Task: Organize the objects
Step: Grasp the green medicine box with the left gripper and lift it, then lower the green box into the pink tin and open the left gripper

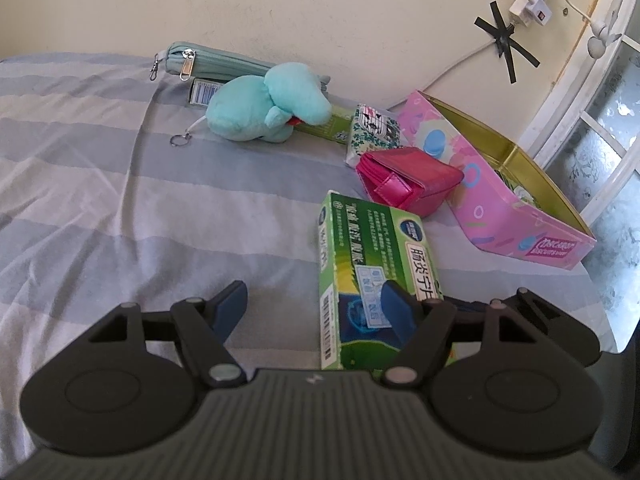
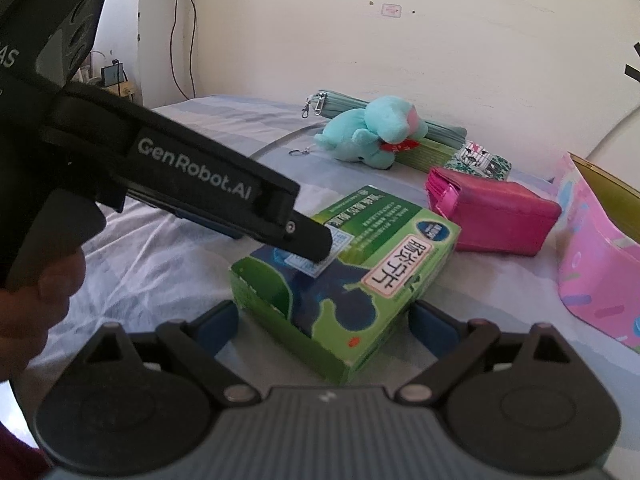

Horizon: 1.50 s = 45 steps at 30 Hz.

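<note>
Your left tongs (image 1: 316,304) stand spread over the striped bed (image 1: 100,184), pinching nothing: the right blue pad (image 1: 394,304) sits over the top face of the green medicine box (image 1: 360,264), and the left pad (image 1: 232,300) hangs above bare sheet, clear of the box. From the right wrist view, that same tool's black finger (image 2: 308,236) comes in from the left, its tip over the box's pale label; whether it touches cannot be told.

Your right tongs (image 2: 328,324) are spread too, with the near end of the green medicine box (image 2: 352,280) lying between the two pads, neither one pressing on it.

The box lies flat on the bed, near you. Just beyond it sits a pink wallet (image 1: 412,180), and to the right the open pink tin (image 1: 516,216) with its gold inside. Farther off, by the wall, lie a teal plush toy (image 1: 272,104), a teal zip pouch (image 1: 208,62) and a small patterned packet (image 1: 372,132).
</note>
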{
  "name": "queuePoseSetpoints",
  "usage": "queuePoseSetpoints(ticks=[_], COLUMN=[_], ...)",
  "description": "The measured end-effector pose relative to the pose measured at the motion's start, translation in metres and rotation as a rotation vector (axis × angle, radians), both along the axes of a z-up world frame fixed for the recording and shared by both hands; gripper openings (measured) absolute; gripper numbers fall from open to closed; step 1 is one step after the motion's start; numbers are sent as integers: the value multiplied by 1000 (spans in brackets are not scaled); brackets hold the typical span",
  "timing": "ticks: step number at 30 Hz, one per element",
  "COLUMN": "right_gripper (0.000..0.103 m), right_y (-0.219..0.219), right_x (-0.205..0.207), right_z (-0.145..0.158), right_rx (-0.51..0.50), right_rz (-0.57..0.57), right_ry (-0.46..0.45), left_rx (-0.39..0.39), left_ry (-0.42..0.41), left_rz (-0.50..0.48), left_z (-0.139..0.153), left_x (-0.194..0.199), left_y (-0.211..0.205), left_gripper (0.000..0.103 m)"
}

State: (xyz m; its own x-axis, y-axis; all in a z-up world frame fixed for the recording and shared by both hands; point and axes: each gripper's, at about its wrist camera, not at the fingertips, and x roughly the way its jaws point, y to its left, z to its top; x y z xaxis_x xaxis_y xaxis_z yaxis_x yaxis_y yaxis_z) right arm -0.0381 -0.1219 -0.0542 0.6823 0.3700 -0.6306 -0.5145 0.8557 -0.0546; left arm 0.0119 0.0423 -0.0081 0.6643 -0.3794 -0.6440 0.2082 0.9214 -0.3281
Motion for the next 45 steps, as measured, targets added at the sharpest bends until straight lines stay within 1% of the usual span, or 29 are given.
queuePoseSetpoints(ticks=[1, 3, 4, 5, 6, 7, 8, 10, 14, 16, 17, 19, 22, 24, 26, 27, 30, 33, 35, 37, 38, 39, 41, 42, 44, 45], right_gripper=[94, 89, 87, 84, 82, 80, 76, 75, 74, 74, 74, 74, 74, 74, 74, 74, 74, 74, 74, 75, 80, 87, 88, 88, 88, 88], right_y=[0, 0, 0, 0, -1, -3, -6, -15, -41, -57, -64, -79, -97, -110, -127, -138, -171, -200, -205, -206, -206, -208, -211, -212, -214, -213], right_x=[1, 0, -1, -3, -5, -7, -9, -14, -31, -43, -49, -61, -71, -66, -52, -42, 3, 48, 68, 84, 87, 90, 90, 84, 75, 67], right_z=[0, 0, 0, 1, 1, 2, 3, 4, 6, 6, 6, 10, 22, 33, 45, 53, 66, 66, 62, 58, 54, 52, 49, 50, 50, 49], right_rx=[3, 8, 8, 6, 5, 3, 2, 8, 17, 30, 39, 62, 63, 57, 52, 64, 131, 193, 213, 204, 188, 169, 188, 217, 253, 257], right_rz=[2, 10, 19, 23, 26, 26, 28, 15, -34, -73, -92, -136, -199, -243, -283, -305, -339, -364, -378, -393, -414, -445, -476, -479, -485, -491], right_ry=[1, -3, -6, -9, -9, -9, -8, 0, -1, -12, -23, -75, -196, -261, -301, -311, -280, -223, -209, -218, -229, -235, -234, -231, -238, -247], left_rx=[-2, -4, -8, -30, -73, -64, -28, 5, -3, 5, 14, 26, 57, 74, 81, 80, 75, 84, 94, 122, 140, 157, 167, 180, 232, 255], left_ry=[1, -2, -1, 10, 40, 46, 25, 3, 18, 11, -3, -48, -147, -205, -248, -272, -290, -263, -235, -219, -209, -198, -201, -214, -264, -290], left_rz=[-1, -6, -16, -43, -92, -108, -116, -149, -238, -287, -308, -338, -381, -412, -436, -446, -441, -408, -373, -340, -326, -306, -291, -289, -273, -265], left_z=[0, -1, -1, -1, -2, -1, 1, 4, 4, 4, 6, 12, 35, 53, 67, 74, 84, 81, 76, 71, 68, 65, 64, 65, 68, 70], left_x=[0, 2, 2, 3, 5, 5, 1, -5, -10, -15, -19, -27, -33, -28, -14, -3, 32, 72, 94, 108, 111, 115, 113, 110, 100, 93], left_y=[0, 0, 0, 0, -2, -6, -13, -24, -47, -60, -69, -86, -115, -137, -160, -173, -205, -234, -250, -262, -266, -267, -267, -265, -260, -256], left_gripper=[75, 73, 69, 61, 58, 58, 58, 58, 58, 58, 58, 58, 59, 60, 60, 60, 61, 61, 60, 59, 60, 61, 63, 67, 71, 71])
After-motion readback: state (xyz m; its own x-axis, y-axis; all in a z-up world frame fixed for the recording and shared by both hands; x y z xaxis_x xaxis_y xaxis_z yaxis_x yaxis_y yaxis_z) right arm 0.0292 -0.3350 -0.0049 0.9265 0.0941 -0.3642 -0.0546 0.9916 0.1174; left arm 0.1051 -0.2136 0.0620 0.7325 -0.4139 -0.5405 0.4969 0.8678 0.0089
